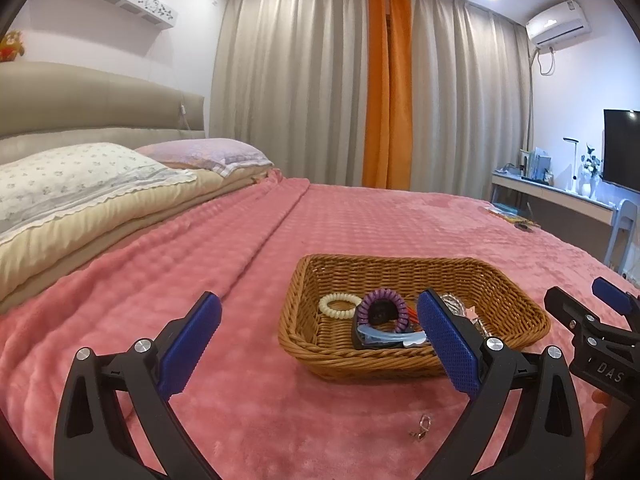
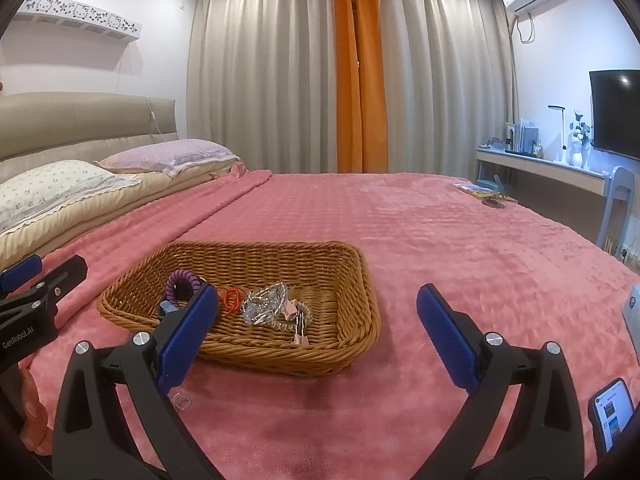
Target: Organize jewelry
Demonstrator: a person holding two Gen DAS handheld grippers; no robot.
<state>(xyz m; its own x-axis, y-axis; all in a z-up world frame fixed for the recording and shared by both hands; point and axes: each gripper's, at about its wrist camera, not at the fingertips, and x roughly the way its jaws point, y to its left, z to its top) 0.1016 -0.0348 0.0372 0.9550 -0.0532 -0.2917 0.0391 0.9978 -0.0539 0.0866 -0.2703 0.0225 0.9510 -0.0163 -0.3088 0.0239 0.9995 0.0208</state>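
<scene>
While pad covers basket corner | earring blurred

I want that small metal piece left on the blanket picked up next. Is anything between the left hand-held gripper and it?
Nothing visible. The small metal piece lies alone on the pink blanket, in front of the basket, below the open left hand-held gripper.

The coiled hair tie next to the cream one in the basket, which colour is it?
Purple. The coiled hair tie shows best in the left wrist view, inside the wicker basket.
</scene>
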